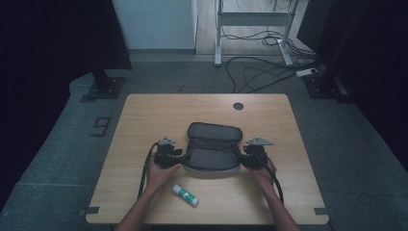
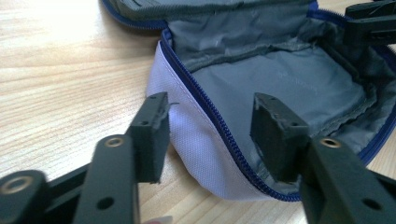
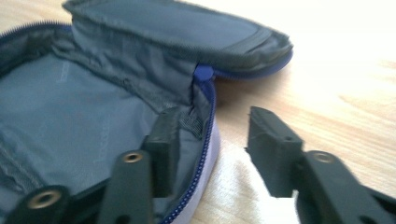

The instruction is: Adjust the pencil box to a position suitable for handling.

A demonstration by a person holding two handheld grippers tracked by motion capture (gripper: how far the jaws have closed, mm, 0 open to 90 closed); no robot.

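At the middle of the tabletop (image 1: 144, 115) lies the open pouch (image 1: 211, 154), lid flopped back. My left tongs (image 2: 208, 135) stand spread astride its zipper rim, the right tongs (image 3: 212, 149) spread over the opposite rim, neither pinching. I'd ease both straight back so no pad snags the lining. Near my left hand, a glue stick (image 1: 185, 195) lies clear of the pouch.

Bare forearms; two black tools (image 1: 185, 158) (image 1: 239, 156) with grey three-cornered top plates, brass-ringed screw holes, trailing black cables.
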